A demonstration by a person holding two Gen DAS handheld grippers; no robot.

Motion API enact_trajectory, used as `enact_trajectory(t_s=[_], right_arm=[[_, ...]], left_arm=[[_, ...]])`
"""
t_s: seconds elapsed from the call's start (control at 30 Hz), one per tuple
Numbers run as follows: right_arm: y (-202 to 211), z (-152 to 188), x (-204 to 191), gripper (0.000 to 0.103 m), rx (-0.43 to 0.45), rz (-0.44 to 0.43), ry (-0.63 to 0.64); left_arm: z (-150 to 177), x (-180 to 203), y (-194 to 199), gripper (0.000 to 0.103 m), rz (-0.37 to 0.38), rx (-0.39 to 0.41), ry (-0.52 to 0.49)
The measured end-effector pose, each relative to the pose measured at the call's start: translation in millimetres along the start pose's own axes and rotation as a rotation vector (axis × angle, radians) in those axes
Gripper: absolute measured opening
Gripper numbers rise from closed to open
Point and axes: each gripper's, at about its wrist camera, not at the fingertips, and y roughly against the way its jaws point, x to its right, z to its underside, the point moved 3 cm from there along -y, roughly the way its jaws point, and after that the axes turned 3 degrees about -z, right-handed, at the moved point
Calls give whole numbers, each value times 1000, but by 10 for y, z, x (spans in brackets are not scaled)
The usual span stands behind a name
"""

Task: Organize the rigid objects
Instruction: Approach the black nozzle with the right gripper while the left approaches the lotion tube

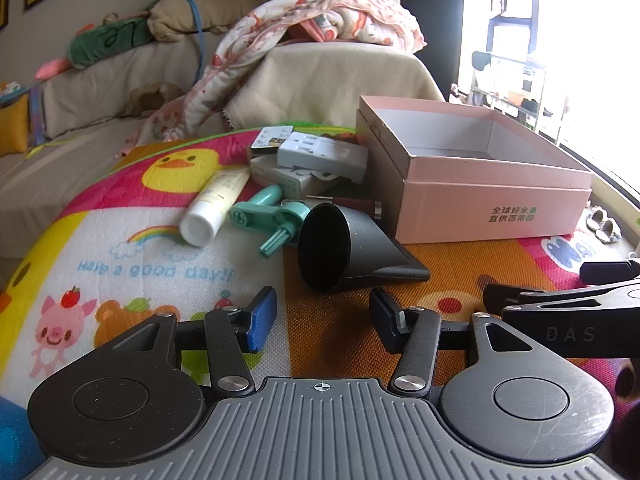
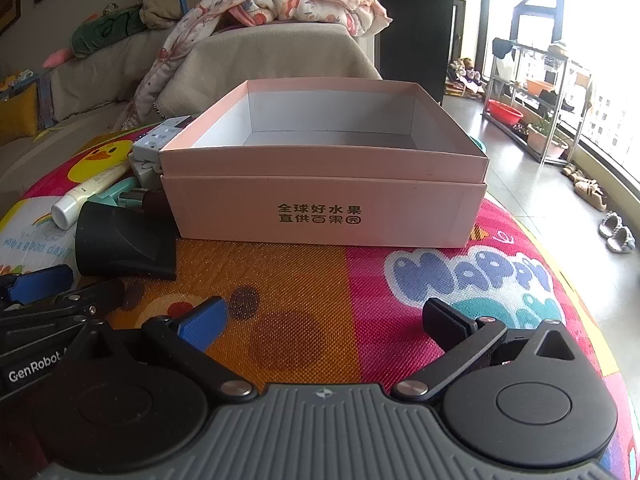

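facing the pile: the left tongs hovered released and empty just before the black nozzle, which lay on its side on the play mat.
right side: the right tongs were also released, holding nothing, in front of the pink box.
where the things were: the white tube, the teal plastic tool, the white adapter and small packets lay in a heap just left of the box; the box looked empty inside.
risk, nozzle: the nozzle was round and smooth at the wide end, so i judged it could roll or slip out of the pads if it was pinched there; the flat narrow end seemed safer.
risk, heap: the things touched one another, so pulling one could drag its neighbours.
risk, box: the box seemed to sit in its own lid and looked light; a knock on the wall could push it along the mat.
risk, tongs: both tools were near each other and could collide.
writing, box: chinese print "全球好水果 直供百果园".
writing, mat: "have a good day!!" and "happy".
writing, tools: "genrobot" and "das".
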Motion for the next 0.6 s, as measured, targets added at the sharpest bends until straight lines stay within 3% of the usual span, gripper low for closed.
enact_trajectory(t_s=[0.23, 0.4, 0.47, 0.53, 0.6], right_arm=[[-16, -38, 9, 103, -38, -28, 24], [-34, -70, 25, 103, -66, -52, 45], [-19, -64, 29, 103, -67, -60, 56], [-9, -54, 37, 103, -65, -71, 65], [9, -41, 25, 103, -63, -83, 78]], left_arm=[[-3, 9, 2, 57, -12, 3, -15], [-29, -77, 44, 55, 40, -8, -8], [-100, -220, 184, 56, 85, 45, -12], [-256, -452, 278, 57, 79, 116, -13], [-484, -789, 249, 54, 89, 170, 52]])
